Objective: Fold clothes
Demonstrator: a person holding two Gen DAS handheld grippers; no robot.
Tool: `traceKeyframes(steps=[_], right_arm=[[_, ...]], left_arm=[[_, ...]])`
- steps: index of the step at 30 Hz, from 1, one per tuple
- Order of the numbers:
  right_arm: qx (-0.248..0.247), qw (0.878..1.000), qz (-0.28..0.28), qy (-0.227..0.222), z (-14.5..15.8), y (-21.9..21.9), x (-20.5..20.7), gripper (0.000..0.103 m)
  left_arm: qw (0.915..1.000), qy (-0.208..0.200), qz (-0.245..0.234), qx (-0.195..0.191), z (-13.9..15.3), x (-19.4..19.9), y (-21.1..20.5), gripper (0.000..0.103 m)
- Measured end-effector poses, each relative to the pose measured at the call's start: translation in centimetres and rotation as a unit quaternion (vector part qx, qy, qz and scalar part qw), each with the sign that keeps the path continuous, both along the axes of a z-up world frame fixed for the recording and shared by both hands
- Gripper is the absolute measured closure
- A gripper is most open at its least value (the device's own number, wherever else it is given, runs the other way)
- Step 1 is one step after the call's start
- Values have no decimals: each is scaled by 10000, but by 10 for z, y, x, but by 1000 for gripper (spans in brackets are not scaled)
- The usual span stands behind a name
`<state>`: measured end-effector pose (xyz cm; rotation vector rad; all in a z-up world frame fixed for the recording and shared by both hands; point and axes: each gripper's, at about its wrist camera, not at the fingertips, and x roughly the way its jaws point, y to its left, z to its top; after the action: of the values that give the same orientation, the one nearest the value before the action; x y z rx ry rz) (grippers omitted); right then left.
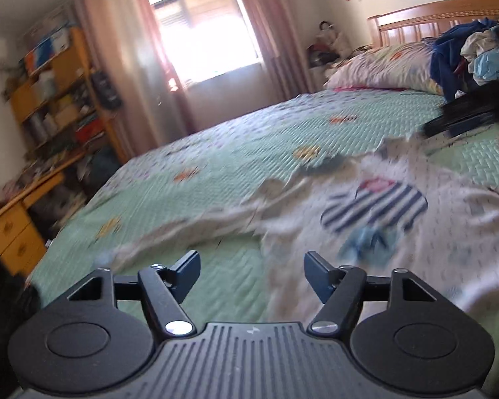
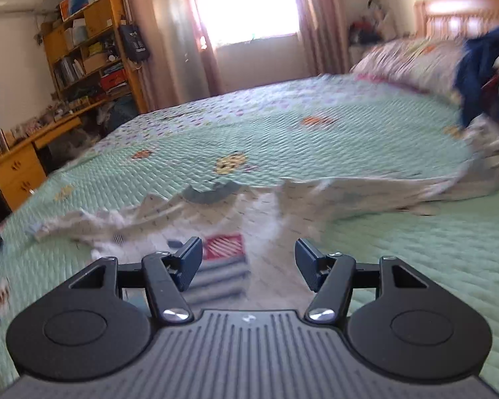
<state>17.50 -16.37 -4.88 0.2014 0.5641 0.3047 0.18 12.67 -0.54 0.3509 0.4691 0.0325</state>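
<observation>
a wide bed [image 1: 216,153] fills most of the room, covered in a quilted pale green spread with small orange and yellow motifs; its wooden headboard [image 1: 442,16] stands at the far right, with a patterned pillow [image 1: 382,66] lying below it; behind the bed a bright window [image 1: 203,33] glows between pink curtains [image 1: 269,33]; along the left wall stands a yellow wooden bookshelf [image 2: 93,43] crammed with boxes and books, and below it a desk [image 2: 20,166] with drawers.

near the pillow sits a heap of unfolded clothes [image 1: 472,53], dark blue, white and light blue all jumbled together; spread on the green cover, nearer than the heap, lies a white shirt [image 1: 366,206], rumpled, with a blue-and-white striped print on its front and a greyish collar at its far edge; its cloth is blurred, so finer detail is lost.

the left gripper [image 1: 252,274] hangs above the near edge of the bed, its jaws standing apart with nothing between them, the shirt just ahead and to its right; the right gripper [image 2: 249,266] hangs over the shirt's printed front, jaws likewise parted, the cloth below them and not pinched.
</observation>
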Motion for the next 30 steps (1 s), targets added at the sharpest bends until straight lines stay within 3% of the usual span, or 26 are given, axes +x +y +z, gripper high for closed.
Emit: traceKeyframes(steps=[5, 7, 10, 11, 15, 17, 19, 21, 22, 23, 24, 27, 30], right_arm=[[722, 9953, 148, 627, -26, 1, 121, 39], [867, 9931, -228, 754, -41, -23, 149, 41], [1056, 9865, -846, 923, -63, -64, 189, 85], [1118, 9833, -1052, 978, -71, -77, 203, 77], [1554, 9836, -879, 263, -54, -88, 164, 69], [1614, 9857, -487, 37, -47, -69, 143, 40], [1499, 9885, -199, 78, -45, -48, 136, 34], [1292, 9901, 98, 541, -53, -30, 151, 34], [995, 9923, 51, 735, -58, -25, 159, 36], [632, 9945, -213, 802, -62, -27, 167, 44], [449, 9948, -517, 757, -62, -35, 172, 52], [489, 9925, -1040, 418, -40, -44, 155, 53], [679, 9974, 60, 246, -18, 3, 129, 48]], left_arm=[[9997, 157, -177, -61, -22, 74, -2, 29], [9994, 276, -140, -125, -36, 97, 1, 29], [9987, 366, 19, -352, -57, 114, 12, 29], [9980, 399, 63, -488, -62, 117, 17, 29], [9923, 424, 181, -1149, -71, 120, 40, 29], [9885, 419, 263, -1429, -75, 120, 47, 27], [9863, 465, 336, -1546, -80, 120, 50, 25], [9860, 473, 363, -1558, -84, 118, 50, 25], [9862, 450, 358, -1552, -84, 116, 51, 25], [9857, 418, 356, -1593, -84, 115, 53, 25], [9852, 387, 355, -1635, -83, 113, 55, 25], [9813, 280, 417, -1860, -83, 109, 64, 20], [9764, 258, 448, -2097, -84, 109, 72, 20]])
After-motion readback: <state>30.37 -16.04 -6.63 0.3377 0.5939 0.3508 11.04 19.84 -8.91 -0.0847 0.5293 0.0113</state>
